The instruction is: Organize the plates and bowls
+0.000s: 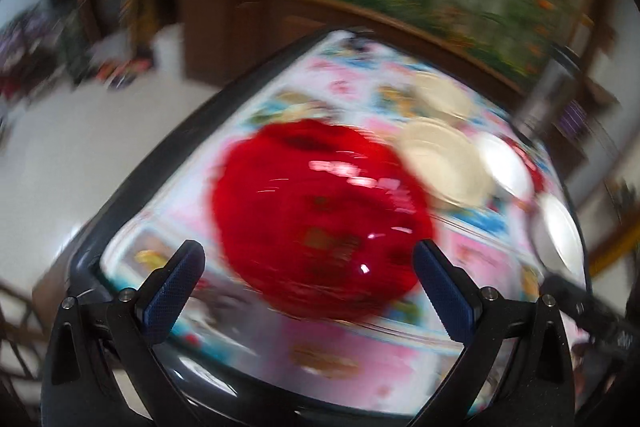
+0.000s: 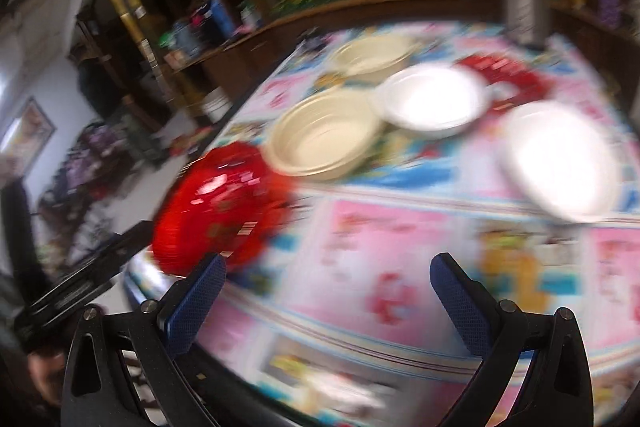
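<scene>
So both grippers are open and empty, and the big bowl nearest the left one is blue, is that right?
Not quite: the big bowl nearest the left gripper is red, not blue, as the left wrist view shows. The rest holds: the left gripper and the right gripper both have their jaws open with nothing between them.

bare tablecloth [image 2: 400, 267] ahead, red bowl [image 2: 224, 211] left, dishes beyond
</scene>
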